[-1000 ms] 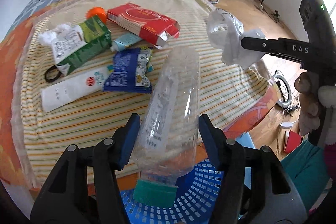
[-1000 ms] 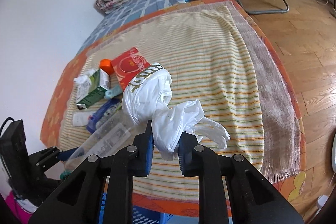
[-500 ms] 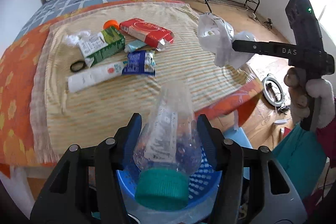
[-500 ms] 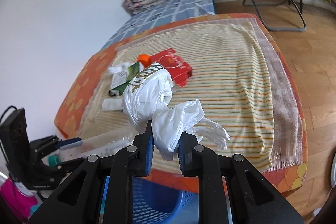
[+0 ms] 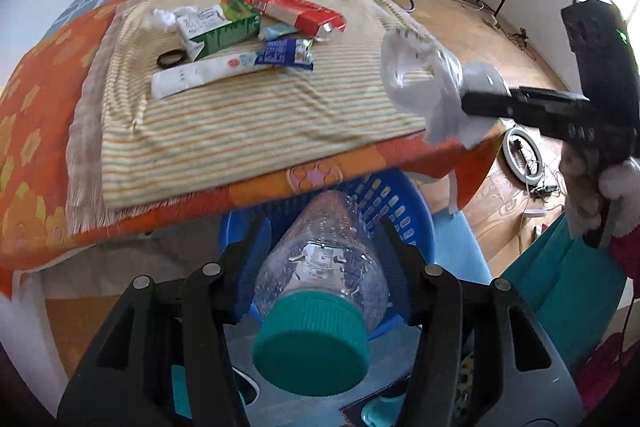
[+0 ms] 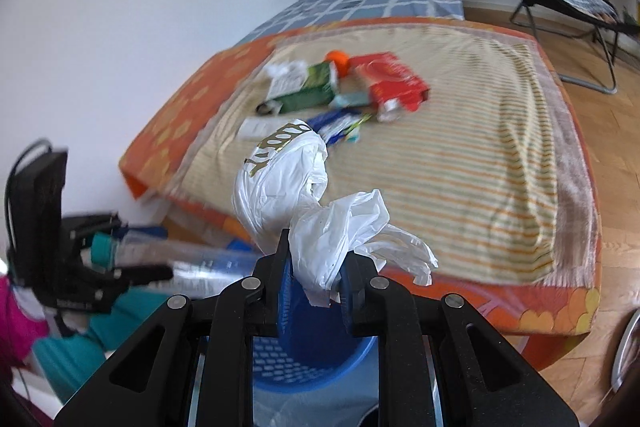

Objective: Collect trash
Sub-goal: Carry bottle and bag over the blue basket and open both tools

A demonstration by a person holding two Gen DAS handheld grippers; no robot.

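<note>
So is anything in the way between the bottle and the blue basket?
Nothing visible is. The left gripper holds the clear bottle right above the blue basket, which sits on the floor by the bed's edge. The white bag in the right gripper hangs off to the side.

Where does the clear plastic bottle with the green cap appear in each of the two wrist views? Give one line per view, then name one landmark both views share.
Left wrist view: the clear plastic bottle fills the bottom centre, held in the left gripper, cap towards the camera.
Right wrist view: the bottle lies at the lower left, blurred, pointing right.
Shared landmark: the blue basket below the bed's edge.
</note>
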